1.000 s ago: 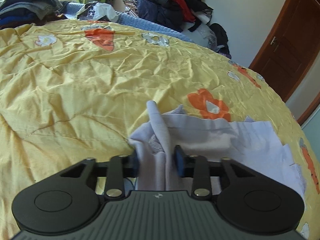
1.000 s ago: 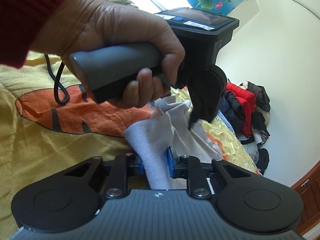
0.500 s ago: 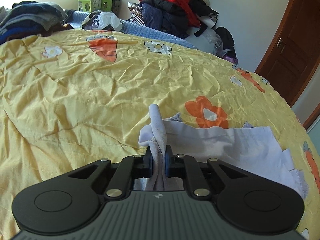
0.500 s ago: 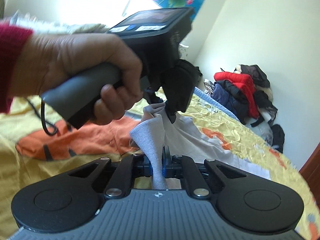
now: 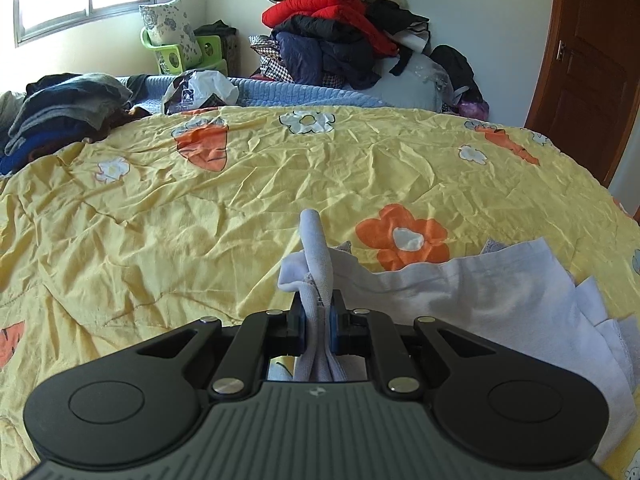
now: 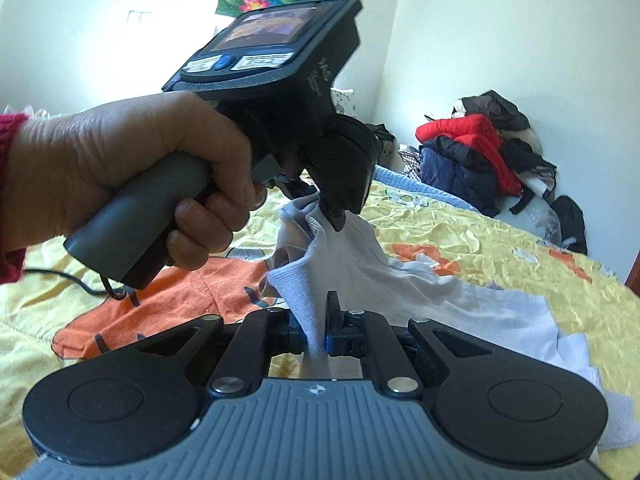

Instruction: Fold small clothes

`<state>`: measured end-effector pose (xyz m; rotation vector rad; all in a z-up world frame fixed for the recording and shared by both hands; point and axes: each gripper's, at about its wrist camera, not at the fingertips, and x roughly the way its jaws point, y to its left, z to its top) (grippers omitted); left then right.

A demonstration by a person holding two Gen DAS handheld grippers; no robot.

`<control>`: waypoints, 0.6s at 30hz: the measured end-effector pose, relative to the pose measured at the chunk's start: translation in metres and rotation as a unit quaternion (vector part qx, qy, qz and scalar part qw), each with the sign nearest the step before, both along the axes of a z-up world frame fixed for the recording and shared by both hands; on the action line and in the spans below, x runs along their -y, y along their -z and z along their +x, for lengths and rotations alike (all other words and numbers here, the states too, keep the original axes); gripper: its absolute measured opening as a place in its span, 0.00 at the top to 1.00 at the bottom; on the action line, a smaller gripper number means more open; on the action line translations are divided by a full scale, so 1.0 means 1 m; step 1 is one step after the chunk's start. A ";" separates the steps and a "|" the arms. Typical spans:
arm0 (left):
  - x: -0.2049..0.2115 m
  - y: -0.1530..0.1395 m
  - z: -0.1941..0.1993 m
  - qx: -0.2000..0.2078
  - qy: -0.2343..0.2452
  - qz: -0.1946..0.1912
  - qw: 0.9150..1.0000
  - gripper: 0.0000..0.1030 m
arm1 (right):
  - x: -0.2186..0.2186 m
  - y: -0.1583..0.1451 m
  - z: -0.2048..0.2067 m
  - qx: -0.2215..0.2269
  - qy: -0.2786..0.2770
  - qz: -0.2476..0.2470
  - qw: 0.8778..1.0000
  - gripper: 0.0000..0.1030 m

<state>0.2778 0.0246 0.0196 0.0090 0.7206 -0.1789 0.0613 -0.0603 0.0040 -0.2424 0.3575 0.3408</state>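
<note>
A small pale lilac-white garment (image 5: 472, 300) lies on the yellow bedspread (image 5: 200, 220) and trails to the right. My left gripper (image 5: 318, 322) is shut on a bunched edge of it, and a fold sticks up between the jaws. My right gripper (image 6: 316, 330) is shut on another edge of the same garment (image 6: 460, 304). In the right wrist view the left gripper (image 6: 338, 216) shows just ahead, held in a hand, pinching the cloth from above. The cloth is lifted between the two grippers.
A pile of dark folded clothes (image 5: 64, 116) sits at the bed's far left. A heap of red and dark jackets (image 5: 340, 36) stands against the back wall. A brown door (image 5: 592, 68) is at the right. A black cable (image 6: 92, 284) lies on the bedspread.
Both grippers closed on the garment's edge over the last second. Both have risen, lifting the pinched cloth off the bedspread and bringing more of the room into view.
</note>
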 end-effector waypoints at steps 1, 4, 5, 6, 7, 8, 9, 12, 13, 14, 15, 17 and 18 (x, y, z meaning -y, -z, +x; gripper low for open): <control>0.001 -0.001 -0.001 0.001 0.000 0.001 1.000 0.90 | 0.003 -0.001 0.000 -0.002 0.003 0.007 1.000 0.91; 0.007 -0.006 -0.003 0.005 0.001 0.004 1.000 0.90 | 0.012 -0.003 0.001 -0.006 0.011 0.028 1.000 0.91; 0.009 -0.007 -0.003 0.006 0.001 0.004 1.000 0.90 | 0.015 -0.004 0.001 -0.008 0.014 0.034 0.999 0.91; 0.011 -0.009 -0.003 0.006 0.000 0.004 1.000 0.90 | 0.018 -0.004 0.002 -0.010 0.016 0.040 0.999 0.91; 0.013 -0.010 -0.004 0.008 0.001 0.003 1.000 0.90 | 0.022 -0.005 0.003 -0.012 0.019 0.047 0.999 0.91; 0.016 -0.012 -0.004 0.009 0.001 0.003 1.000 0.90 | 0.025 -0.005 0.003 -0.013 0.022 0.052 0.998 0.91; 0.018 -0.014 -0.005 0.011 0.002 0.003 1.000 0.90 | 0.029 -0.006 0.003 -0.014 0.024 0.057 0.998 0.91; 0.027 -0.019 -0.007 0.017 0.006 0.002 1.000 0.90 | 0.038 -0.007 0.003 -0.015 0.033 0.072 0.997 0.91; 0.030 -0.022 -0.008 0.019 0.008 -0.001 1.000 0.90 | 0.042 -0.007 0.003 -0.015 0.036 0.076 0.996 0.91; 0.033 -0.024 -0.009 0.020 0.009 -0.003 1.000 0.90 | 0.045 -0.008 0.002 -0.014 0.039 0.080 0.996 0.91; 0.036 -0.025 -0.009 0.020 0.010 -0.006 1.000 0.90 | 0.048 -0.008 0.001 -0.013 0.041 0.083 0.996 0.91; 0.044 -0.029 -0.011 0.021 0.014 -0.011 1.000 0.90 | 0.055 -0.008 -0.001 -0.010 0.047 0.090 0.995 0.91; 0.047 -0.030 -0.011 0.022 0.016 -0.012 1.000 0.90 | 0.058 -0.009 -0.002 -0.010 0.050 0.095 0.994 0.91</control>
